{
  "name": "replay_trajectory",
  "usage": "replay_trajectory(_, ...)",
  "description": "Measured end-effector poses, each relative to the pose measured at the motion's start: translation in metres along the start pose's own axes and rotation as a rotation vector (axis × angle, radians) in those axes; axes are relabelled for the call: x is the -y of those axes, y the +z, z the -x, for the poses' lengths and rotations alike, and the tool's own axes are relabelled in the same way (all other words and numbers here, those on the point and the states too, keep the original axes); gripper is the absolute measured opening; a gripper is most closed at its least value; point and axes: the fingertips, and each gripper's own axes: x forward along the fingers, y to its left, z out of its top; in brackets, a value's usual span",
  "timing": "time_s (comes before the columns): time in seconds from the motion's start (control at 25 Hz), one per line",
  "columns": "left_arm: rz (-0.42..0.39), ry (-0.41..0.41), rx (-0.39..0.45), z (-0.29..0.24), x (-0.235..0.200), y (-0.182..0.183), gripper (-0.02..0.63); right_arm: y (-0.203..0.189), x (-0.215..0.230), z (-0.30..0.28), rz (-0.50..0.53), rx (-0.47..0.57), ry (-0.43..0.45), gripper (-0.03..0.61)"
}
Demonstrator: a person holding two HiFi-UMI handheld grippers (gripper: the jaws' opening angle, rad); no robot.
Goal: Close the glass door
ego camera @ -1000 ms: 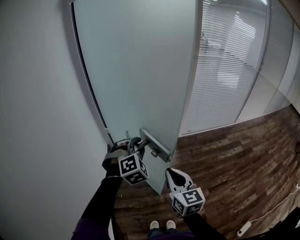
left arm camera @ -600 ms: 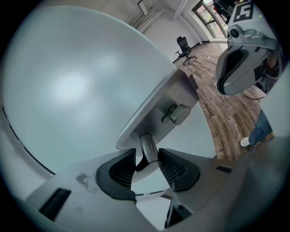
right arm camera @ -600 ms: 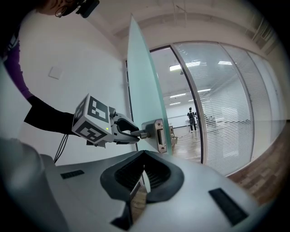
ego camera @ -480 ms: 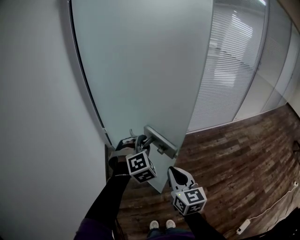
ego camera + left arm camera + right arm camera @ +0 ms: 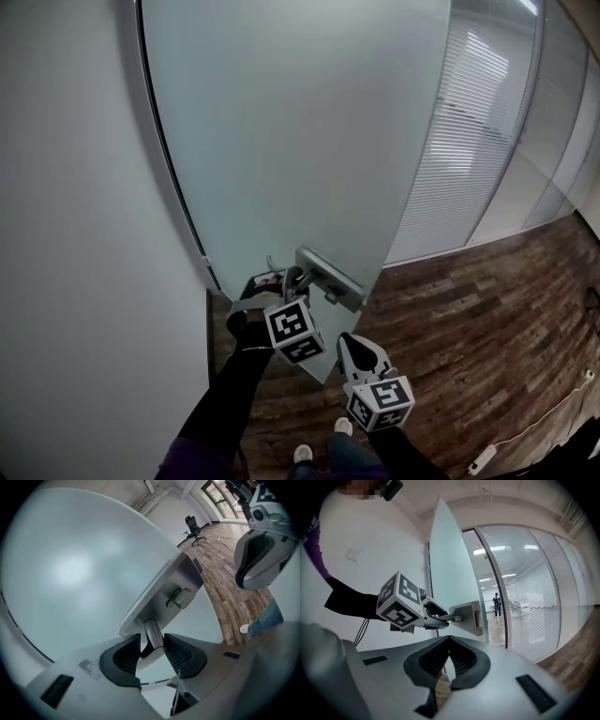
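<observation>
The frosted glass door (image 5: 281,141) stands partly open, its free edge toward me. On its metal lock plate (image 5: 333,281) sits a lever handle (image 5: 153,637). My left gripper (image 5: 292,278) is shut on that handle, whose bar lies pinched between the two dark pads (image 5: 180,653). The right gripper view shows the same grip from the side, with the handle (image 5: 451,618) beside the marker cube (image 5: 399,601). My right gripper (image 5: 349,342) hangs just below and right of the plate, clear of the door, jaws shut and empty (image 5: 449,656).
A white wall (image 5: 75,234) runs along the left, close to the door's hinge side. A glass partition with blinds (image 5: 469,141) stands to the right. Dark wood floor (image 5: 469,328) lies beyond, with a white cable and power strip (image 5: 487,457) at the lower right.
The door's free edge has swung to the right in the head view. My left gripper moved right with it, still on the handle. The right gripper shifted only slightly.
</observation>
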Motion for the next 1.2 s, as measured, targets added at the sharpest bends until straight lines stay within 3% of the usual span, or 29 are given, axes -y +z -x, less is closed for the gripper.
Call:
replay_trajectory(0.2, -0.015, -0.028, -0.04, -0.021, -0.002, 0.014, 0.15, 0.0, 0.042, -0.014, -0.007, -0.014, 0.005, -0.009)
replay_trajectory(0.4, -0.06, 0.0, -0.059, -0.041, -0.011, 0.031, 0.147, 0.014, 0.081, -0.028, 0.003, -0.018, 0.033, -0.009)
replay_trajectory(0.56, -0.053, 0.004, -0.076, -0.047, -0.023, 0.053, 0.146, 0.034, 0.105, -0.027, 0.004, -0.005, 0.06, -0.009)
replay_trajectory(0.76, -0.034, 0.014, -0.085, -0.071, -0.016, 0.06, 0.146, 0.022, 0.126, -0.033, 0.012, -0.003, 0.077, -0.009)
replay_trajectory(1.2, -0.024, -0.047, -0.035, -0.122, -0.036, 0.083, 0.144, 0.038, 0.167, -0.075, -0.018, 0.016, 0.028, -0.009)
